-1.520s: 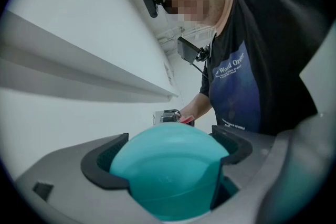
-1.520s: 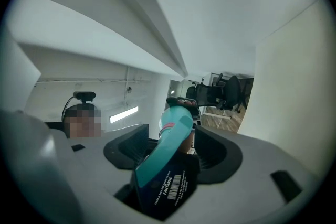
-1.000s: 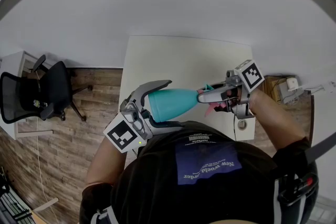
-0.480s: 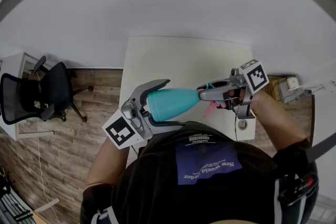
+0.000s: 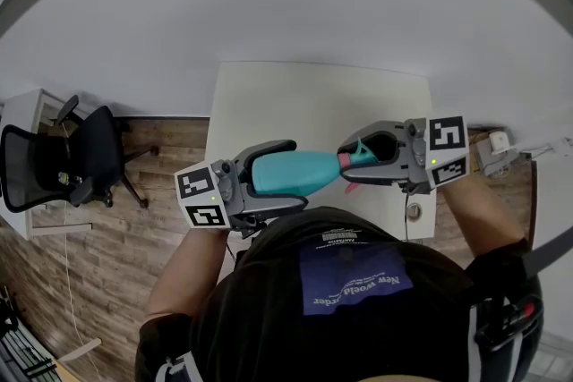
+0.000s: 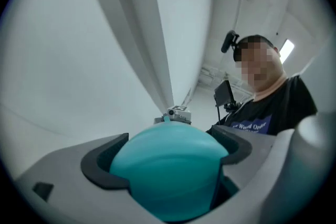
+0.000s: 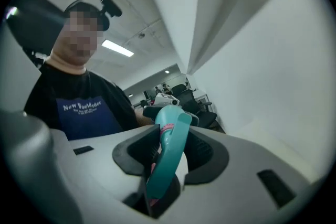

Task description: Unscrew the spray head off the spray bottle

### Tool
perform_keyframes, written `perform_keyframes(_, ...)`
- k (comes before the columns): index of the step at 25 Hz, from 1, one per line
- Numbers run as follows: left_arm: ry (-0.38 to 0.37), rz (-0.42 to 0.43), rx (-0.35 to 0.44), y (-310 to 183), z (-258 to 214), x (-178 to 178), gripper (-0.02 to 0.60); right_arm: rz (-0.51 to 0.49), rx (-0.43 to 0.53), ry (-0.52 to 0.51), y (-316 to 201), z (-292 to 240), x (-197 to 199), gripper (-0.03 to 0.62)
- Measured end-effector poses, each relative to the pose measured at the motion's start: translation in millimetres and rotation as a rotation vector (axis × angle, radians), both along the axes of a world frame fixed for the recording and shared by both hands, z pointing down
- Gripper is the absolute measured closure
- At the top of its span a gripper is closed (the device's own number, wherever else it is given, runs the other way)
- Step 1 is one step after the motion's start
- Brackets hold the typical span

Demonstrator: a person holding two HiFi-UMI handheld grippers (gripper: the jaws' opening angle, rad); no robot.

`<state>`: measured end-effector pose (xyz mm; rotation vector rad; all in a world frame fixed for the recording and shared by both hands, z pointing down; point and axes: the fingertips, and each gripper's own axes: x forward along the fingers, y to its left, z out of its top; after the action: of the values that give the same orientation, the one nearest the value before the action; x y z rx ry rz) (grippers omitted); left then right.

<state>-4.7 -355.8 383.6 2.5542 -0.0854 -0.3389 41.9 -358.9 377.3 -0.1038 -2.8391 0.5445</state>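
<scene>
We note the spray bottle (image 5: 291,172) lying on its side in the air, above the near edge of the white table (image 5: 304,94) and just in front of the person's chest. It touches nothing but the tools. The left hand-held gripper (image 6: 170,152) is clamped around the wide teal body, with a dark pad pressed on each flank, which we read as the anchor that stops the body from turning. The right hand-held gripper (image 7: 170,152) faces it from the other end. Its jaws have just been closing, and the spray head (image 7: 168,160) sits between them, with the pads bearing on both sides. We judge this opposed, end-to-end hold suits twisting one part against the other along the bottle's long axis. The head looks joined to the neck, so we take the unscrewing as not finished. Count: one spray bottle, one spray head, two hand-held grippers, one table, and one office chair (image 5: 81,161) on the wood floor at the left of the head view.
</scene>
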Motion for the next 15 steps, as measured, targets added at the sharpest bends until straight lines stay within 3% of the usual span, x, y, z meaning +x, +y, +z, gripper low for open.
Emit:
perform_keyframes(5,0.134,0.089,-0.240,3.9,2.8,-4.8,0.072,-0.112,0.374,0.098,26.4,-4.4,-3.1,0.467)
perform_keyframes(8,0.206,0.141,-0.363,0.1,5.3,-6.0,0.072,-0.137,0.551,0.171,29.7,-0.6,-0.7,0.467)
perform_keyframes(11,0.275,0.182,-0.462,-5.6,7.9,-5.8,0.072,-0.153,0.736,0.139,29.6,-8.0,-4.5,0.467)
perform_keyframes(15,0.298,0.213,-0.543,-7.5,13.5,-3.3,0.072,-0.197,0.955,0.210,31.0,-3.6,-3.6,0.467)
